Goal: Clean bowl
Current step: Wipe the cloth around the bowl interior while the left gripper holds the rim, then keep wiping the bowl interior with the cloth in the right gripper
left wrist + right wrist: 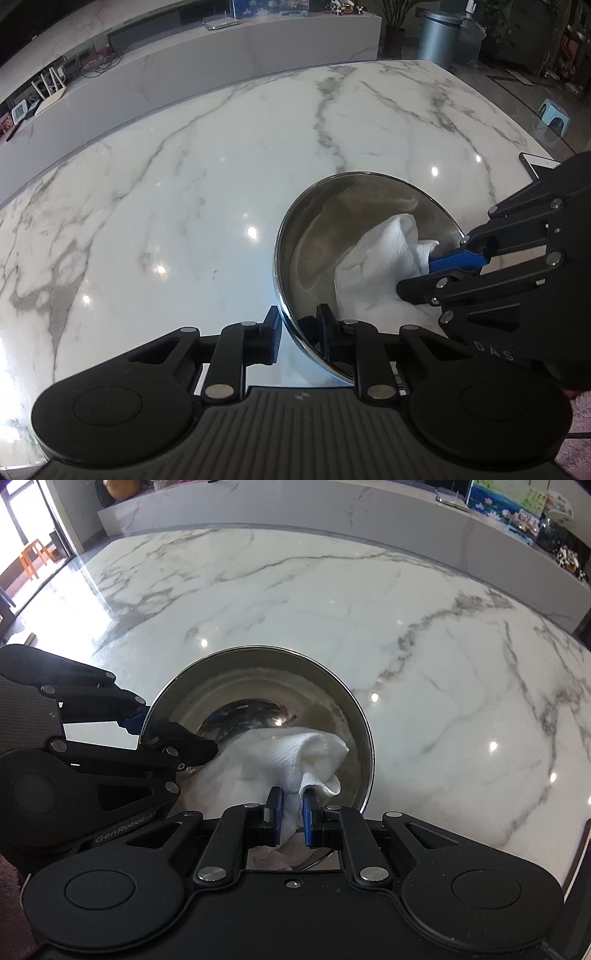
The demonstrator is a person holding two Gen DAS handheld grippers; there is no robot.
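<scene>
I am clamping the left gripper (300,328) on the shiny steel bowl's (325,206) rim while my right "GenRobot.AI"-marked gripper (291,814) is pinching a crumpled white paper towel (295,757) inside it.

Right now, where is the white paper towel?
The paper towel lies inside the steel bowl on the marble table, low in the right wrist view, pinched by the right claw. The left claw grips the bowl's rim.

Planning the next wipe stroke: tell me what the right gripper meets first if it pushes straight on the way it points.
The right gripper, shut on the white cloth, points into the steel bowl. Pushed on, the cloth would likely press the bowl's inner wall first; depth is unclear.
</scene>
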